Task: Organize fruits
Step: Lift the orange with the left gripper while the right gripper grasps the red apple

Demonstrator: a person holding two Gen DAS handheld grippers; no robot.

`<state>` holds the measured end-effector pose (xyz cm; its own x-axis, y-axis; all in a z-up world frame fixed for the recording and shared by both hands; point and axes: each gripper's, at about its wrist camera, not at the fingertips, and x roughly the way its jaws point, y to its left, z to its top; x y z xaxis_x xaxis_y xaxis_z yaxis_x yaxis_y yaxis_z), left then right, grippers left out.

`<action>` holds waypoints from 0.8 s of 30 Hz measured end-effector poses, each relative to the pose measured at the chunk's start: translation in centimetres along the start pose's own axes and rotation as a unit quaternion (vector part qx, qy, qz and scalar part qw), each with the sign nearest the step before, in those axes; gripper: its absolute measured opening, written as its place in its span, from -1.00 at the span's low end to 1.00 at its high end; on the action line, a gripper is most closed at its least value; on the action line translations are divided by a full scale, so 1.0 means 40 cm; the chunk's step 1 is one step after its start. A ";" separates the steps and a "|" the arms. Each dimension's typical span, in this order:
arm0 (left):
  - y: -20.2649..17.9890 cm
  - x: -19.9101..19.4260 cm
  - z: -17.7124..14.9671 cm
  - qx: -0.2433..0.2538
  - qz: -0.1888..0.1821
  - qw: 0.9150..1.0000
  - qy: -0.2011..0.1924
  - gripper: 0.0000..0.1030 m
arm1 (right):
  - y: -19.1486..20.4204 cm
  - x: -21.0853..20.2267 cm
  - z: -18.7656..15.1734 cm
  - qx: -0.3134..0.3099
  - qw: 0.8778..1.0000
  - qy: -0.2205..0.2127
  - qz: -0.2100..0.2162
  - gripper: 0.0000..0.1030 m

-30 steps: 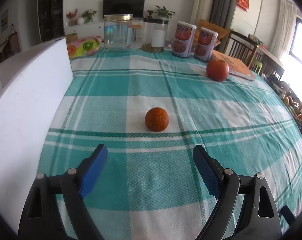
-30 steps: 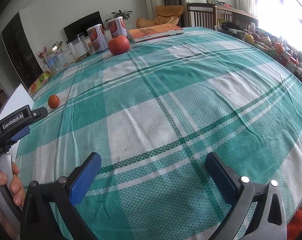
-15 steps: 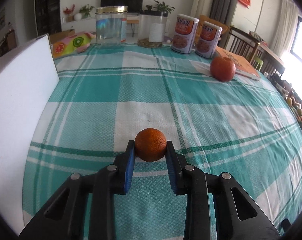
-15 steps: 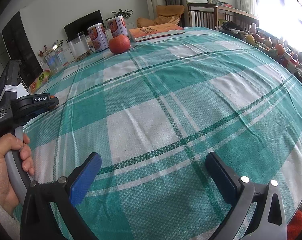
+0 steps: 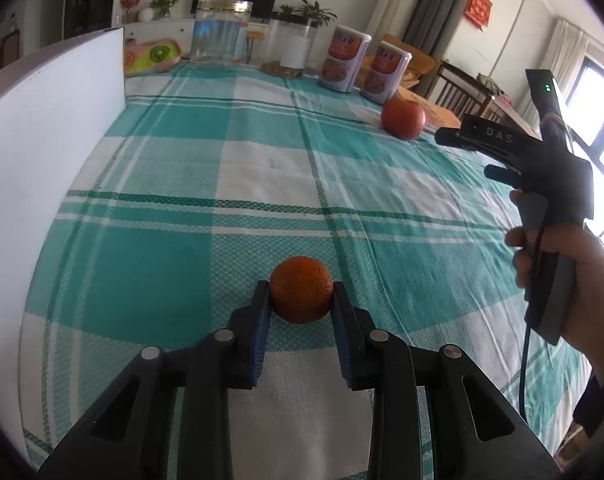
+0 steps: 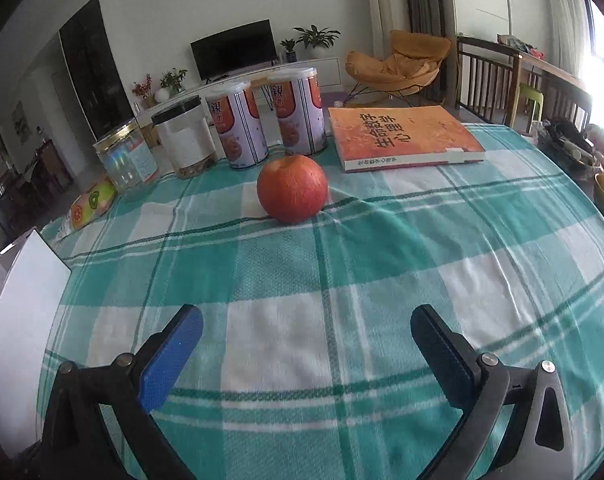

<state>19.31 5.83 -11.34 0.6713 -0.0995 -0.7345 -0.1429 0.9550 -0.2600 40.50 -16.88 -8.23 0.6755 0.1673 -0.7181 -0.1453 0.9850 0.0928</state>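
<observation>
My left gripper (image 5: 300, 300) is shut on a small orange (image 5: 300, 294), held just above the green checked tablecloth (image 5: 182, 184). A red apple (image 6: 292, 188) sits on the cloth ahead of my right gripper (image 6: 306, 334), which is open and empty, a good way short of the apple. The apple also shows in the left wrist view (image 5: 402, 119) at the far right, with the right gripper's body (image 5: 541, 168) and the hand holding it beyond the orange to the right.
A white box (image 5: 42, 152) stands along the table's left side. At the far edge stand two printed cans (image 6: 270, 116), two clear jars (image 6: 154, 152), an orange book (image 6: 401, 136) and a fruit-print pack (image 6: 92, 202). Chairs stand beyond the table.
My left gripper closed on the orange a second ago and has since lifted and drawn it back. My right gripper swung toward the apple, which now sits straight ahead of it.
</observation>
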 end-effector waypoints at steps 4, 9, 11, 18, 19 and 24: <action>0.016 -0.002 -0.010 -0.010 -0.007 1.000 -0.003 -0.42 | 0.059 0.142 0.098 -0.058 0.998 0.012 -0.022 1.00; 0.030 0.000 -0.010 -0.024 -0.023 0.999 -0.005 -0.42 | 0.071 0.222 0.165 -0.046 0.998 0.023 -0.036 0.75; 0.034 -0.001 -0.011 -0.028 -0.028 0.999 -0.006 -0.42 | 0.044 0.223 0.169 -0.015 0.999 0.042 -0.030 0.33; 0.014 -0.049 -0.022 -0.054 -0.069 0.996 0.004 -0.43 | -0.038 -0.020 -0.034 0.116 0.987 0.041 0.099 0.32; -0.005 -0.071 -0.026 -0.043 -0.084 0.995 0.006 -0.43 | -0.043 -0.070 -0.087 0.139 0.983 0.039 0.114 0.32; -0.063 -0.203 -0.068 0.009 -0.148 0.988 0.031 -0.43 | -0.041 -0.265 -0.357 0.243 0.954 0.024 0.175 0.32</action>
<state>12.23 3.46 -6.41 0.6364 -0.3914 -0.6647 0.0657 0.8860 -0.4589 23.26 -20.85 -10.61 0.6107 0.4986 -0.6151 0.0041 0.7748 0.6322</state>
